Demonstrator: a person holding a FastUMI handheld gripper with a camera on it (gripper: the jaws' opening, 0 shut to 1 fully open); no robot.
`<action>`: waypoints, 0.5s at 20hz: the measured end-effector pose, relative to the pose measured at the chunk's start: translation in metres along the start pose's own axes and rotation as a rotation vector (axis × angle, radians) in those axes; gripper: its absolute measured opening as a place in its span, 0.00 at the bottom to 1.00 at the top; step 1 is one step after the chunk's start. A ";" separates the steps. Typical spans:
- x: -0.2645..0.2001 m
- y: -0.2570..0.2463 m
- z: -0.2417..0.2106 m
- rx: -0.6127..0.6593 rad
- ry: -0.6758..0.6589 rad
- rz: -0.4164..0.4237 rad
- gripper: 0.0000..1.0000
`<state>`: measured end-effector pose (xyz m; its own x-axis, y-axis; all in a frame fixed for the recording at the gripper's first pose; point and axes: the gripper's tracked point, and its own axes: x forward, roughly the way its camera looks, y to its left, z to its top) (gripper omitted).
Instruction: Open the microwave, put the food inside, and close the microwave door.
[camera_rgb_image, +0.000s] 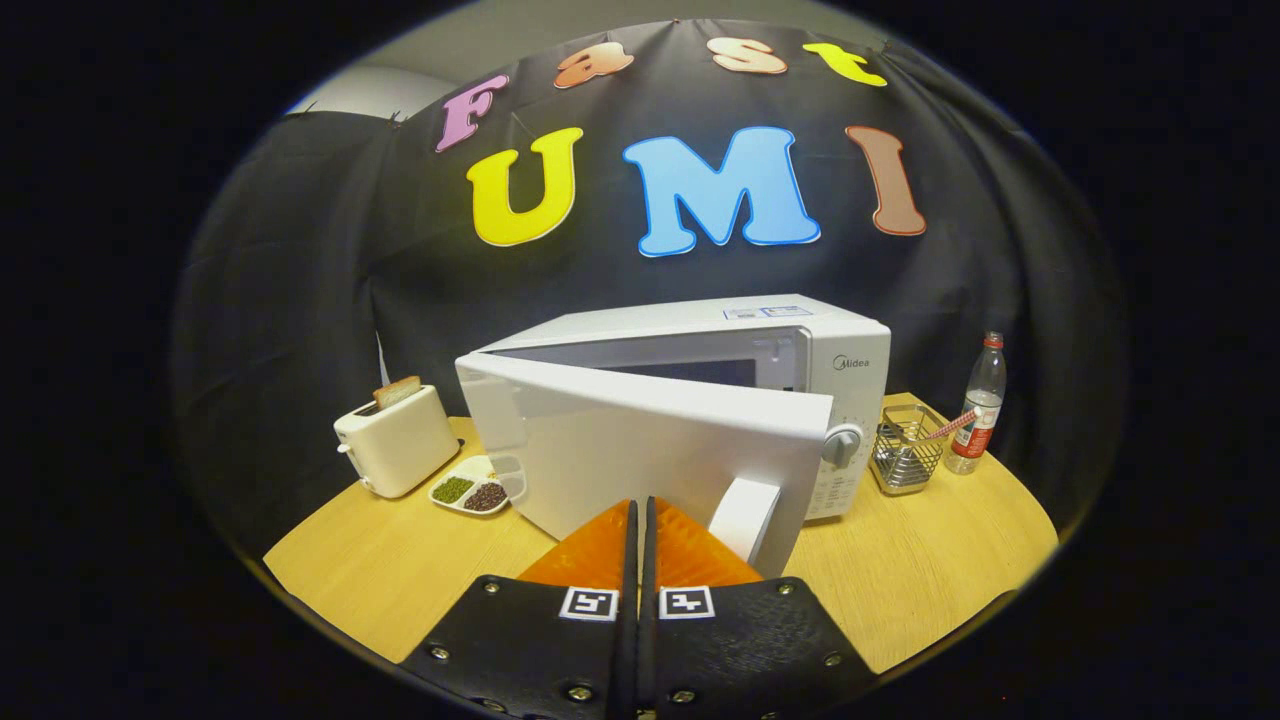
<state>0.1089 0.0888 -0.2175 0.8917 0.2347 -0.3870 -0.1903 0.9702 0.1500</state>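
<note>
Tool (640, 520) has its fingers pressed together, nothing pinched. Microwave (800, 350) sits on the bench (400, 570) at 12 o'clock, door (640, 450) partly swung open just ahead of the tips, handle (745, 515) at 1 o'clock, running vertically.

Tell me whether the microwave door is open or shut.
Partly open: the microwave door swings out from the microwave, a gap showing above it. The gripper, fingers together, sits just before it.

Microwave (700, 400), door (640, 450) partly open

White box unit on the wooden surface (400, 570), door hinged on its left and swung out toward the jaws, white handle (745, 515) at its free edge just ahead of them. Dark cavity visible above door. Food not discernible.
</note>
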 end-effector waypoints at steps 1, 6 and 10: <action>0.004 -0.004 0.002 0.002 -0.001 -0.007 0.01; 0.028 -0.027 0.011 0.010 -0.008 -0.048 0.01; 0.051 -0.043 0.020 0.034 -0.016 -0.085 0.01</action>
<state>0.1705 0.0580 -0.2255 0.9107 0.1503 -0.3849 -0.0996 0.9839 0.1485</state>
